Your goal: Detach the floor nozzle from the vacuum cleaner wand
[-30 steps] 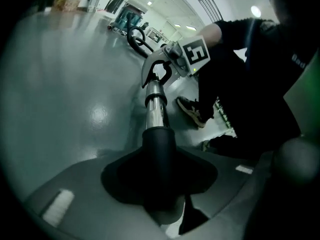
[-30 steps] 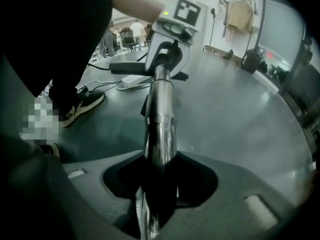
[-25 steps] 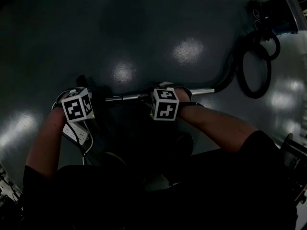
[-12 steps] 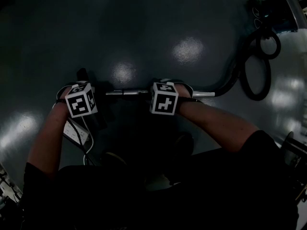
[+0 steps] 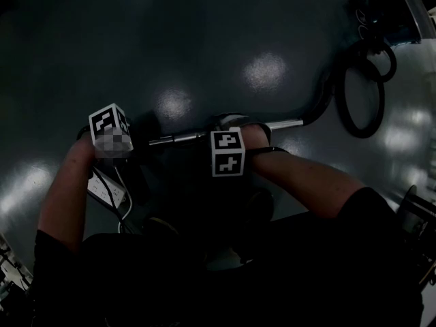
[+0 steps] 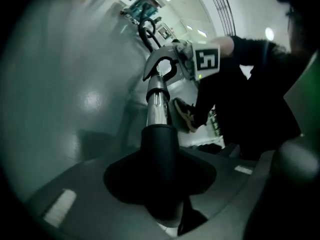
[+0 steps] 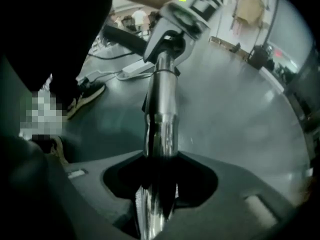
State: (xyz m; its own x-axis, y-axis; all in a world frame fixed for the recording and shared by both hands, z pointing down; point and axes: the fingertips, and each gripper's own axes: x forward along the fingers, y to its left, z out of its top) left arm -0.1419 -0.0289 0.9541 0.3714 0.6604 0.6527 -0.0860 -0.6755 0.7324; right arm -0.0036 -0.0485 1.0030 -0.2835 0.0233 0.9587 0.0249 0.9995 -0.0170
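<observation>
Since a second ago: in the head view the left gripper (image 6: 160, 184) has lifted and rolled. Its marker cube (image 5: 107, 120) now sits higher and shows a different face. Its jaws have just been closing and are now clamped on the black collar (image 6: 159, 149) at the nozzle end of the wand (image 5: 178, 139). The collar fills the gap between them. The right gripper (image 7: 160, 186) has kept its place, with its cube (image 5: 227, 152) tipped a little more toward the person. Its jaws grip the bare chrome wand further along, on the hose side of the left gripper. The wand now slopes, with its hose end higher in the picture than before. Only the head view shows the black hose (image 5: 328, 97) running from the wand past the right gripper, then looping toward the dark vacuum body (image 5: 381, 9) on the grey floor (image 5: 204, 39). That view is too dark to show either grip. The left gripper view shows chrome entering the collar just beyond its jaws, with the right gripper clamped further up and a shoe (image 6: 184, 115) beside it. The right gripper view shows the left gripper at the far end of the wand, with a white power strip (image 7: 134, 70) on the floor beside it. Floor nozzle: only its collar can be made out, in the left gripper. The head of the nozzle is lost in the dark.
</observation>
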